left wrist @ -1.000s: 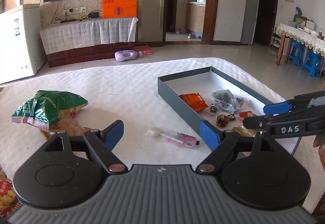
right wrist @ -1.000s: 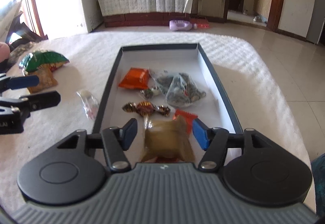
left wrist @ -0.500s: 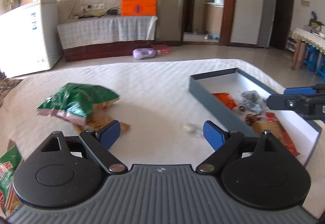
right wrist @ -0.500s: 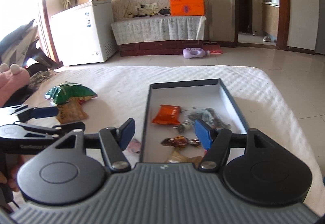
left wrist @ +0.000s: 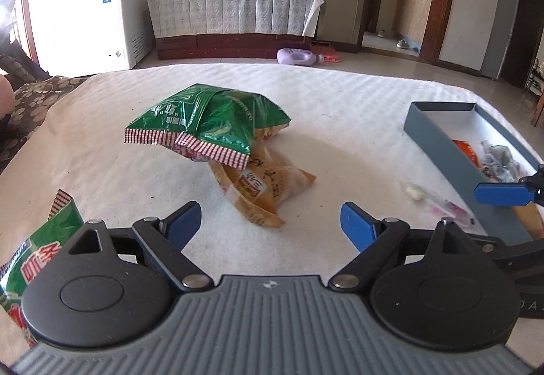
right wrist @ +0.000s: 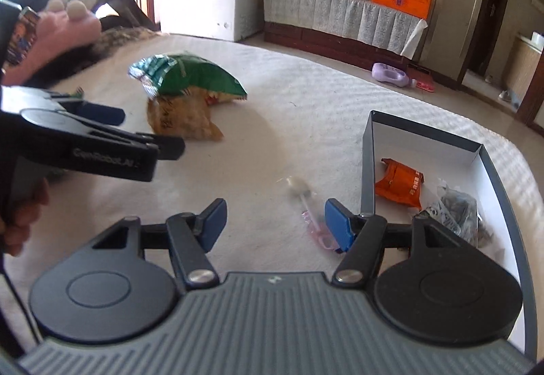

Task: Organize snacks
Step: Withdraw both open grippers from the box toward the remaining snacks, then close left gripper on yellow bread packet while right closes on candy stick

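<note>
Both hand-held grippers are open and empty — the left hand-held gripper (left wrist: 270, 222) should be centred on the orange packet (left wrist: 268, 186) before closure.

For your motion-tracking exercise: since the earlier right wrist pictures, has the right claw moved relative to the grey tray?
Yes. The right claw has swung leftward off the grey tray; it now sits over the white cloth, beside the tray's left wall.

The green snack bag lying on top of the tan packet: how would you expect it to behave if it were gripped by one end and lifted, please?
The green snack bag looks puffed and creased, so it is probably light and would likely crumple and sag. Its glossy film may slip. It overlaps the tan packet, which might shift.
</note>
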Demonstrator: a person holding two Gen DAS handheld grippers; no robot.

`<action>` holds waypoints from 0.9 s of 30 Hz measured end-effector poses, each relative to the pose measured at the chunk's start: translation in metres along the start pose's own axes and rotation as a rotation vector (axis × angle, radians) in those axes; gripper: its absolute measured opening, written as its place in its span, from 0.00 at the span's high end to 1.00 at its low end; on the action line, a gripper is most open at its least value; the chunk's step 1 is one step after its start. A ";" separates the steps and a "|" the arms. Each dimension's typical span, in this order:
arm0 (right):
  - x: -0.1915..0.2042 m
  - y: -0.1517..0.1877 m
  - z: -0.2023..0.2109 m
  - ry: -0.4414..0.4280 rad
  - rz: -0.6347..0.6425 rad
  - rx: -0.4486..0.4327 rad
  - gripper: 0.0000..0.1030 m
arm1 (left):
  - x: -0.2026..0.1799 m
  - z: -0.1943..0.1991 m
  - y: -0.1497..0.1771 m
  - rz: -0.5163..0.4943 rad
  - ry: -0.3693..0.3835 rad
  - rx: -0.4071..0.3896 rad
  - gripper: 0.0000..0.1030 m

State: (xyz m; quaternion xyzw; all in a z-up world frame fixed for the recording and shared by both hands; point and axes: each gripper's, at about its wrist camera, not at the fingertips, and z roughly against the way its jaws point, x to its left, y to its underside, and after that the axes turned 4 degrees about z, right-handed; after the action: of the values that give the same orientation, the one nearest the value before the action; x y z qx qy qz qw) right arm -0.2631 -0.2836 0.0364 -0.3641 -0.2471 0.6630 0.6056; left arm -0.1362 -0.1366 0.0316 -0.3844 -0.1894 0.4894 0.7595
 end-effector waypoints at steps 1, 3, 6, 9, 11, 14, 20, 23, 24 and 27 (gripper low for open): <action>-0.002 -0.002 -0.005 0.001 0.002 0.012 0.36 | 0.001 -0.005 0.000 -0.003 -0.002 0.007 0.11; -0.002 -0.005 -0.013 0.020 0.031 0.034 0.36 | 0.003 -0.015 -0.002 -0.015 -0.006 0.019 0.11; -0.004 -0.010 -0.026 0.014 0.056 0.061 0.36 | 0.006 -0.028 -0.004 -0.028 -0.013 0.031 0.11; -0.010 -0.014 -0.042 0.008 0.075 0.095 0.36 | 0.011 -0.036 -0.006 -0.009 -0.006 0.041 0.11; -0.017 -0.016 -0.050 -0.010 0.057 0.106 0.37 | 0.014 -0.040 -0.007 0.001 0.000 0.044 0.11; -0.026 -0.020 -0.056 -0.058 0.016 0.125 0.41 | 0.015 -0.047 -0.007 0.002 0.006 0.046 0.11; -0.026 -0.021 -0.053 -0.140 -0.038 0.132 0.78 | 0.015 -0.049 -0.008 -0.013 0.043 0.016 0.35; -0.023 -0.018 -0.046 -0.130 -0.033 0.138 0.80 | 0.018 -0.044 -0.010 0.006 0.066 0.016 0.52; -0.023 -0.016 -0.043 -0.129 -0.039 0.138 0.80 | 0.019 -0.043 -0.010 0.014 0.072 0.015 0.54; -0.025 -0.011 -0.030 -0.134 -0.073 0.128 0.80 | 0.019 -0.037 -0.009 0.030 0.092 0.022 0.56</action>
State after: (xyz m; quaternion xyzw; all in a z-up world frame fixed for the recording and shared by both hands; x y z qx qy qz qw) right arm -0.2326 -0.3105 0.0312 -0.2702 -0.2572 0.6777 0.6337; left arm -0.0983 -0.1365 0.0133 -0.4010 -0.1431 0.4844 0.7642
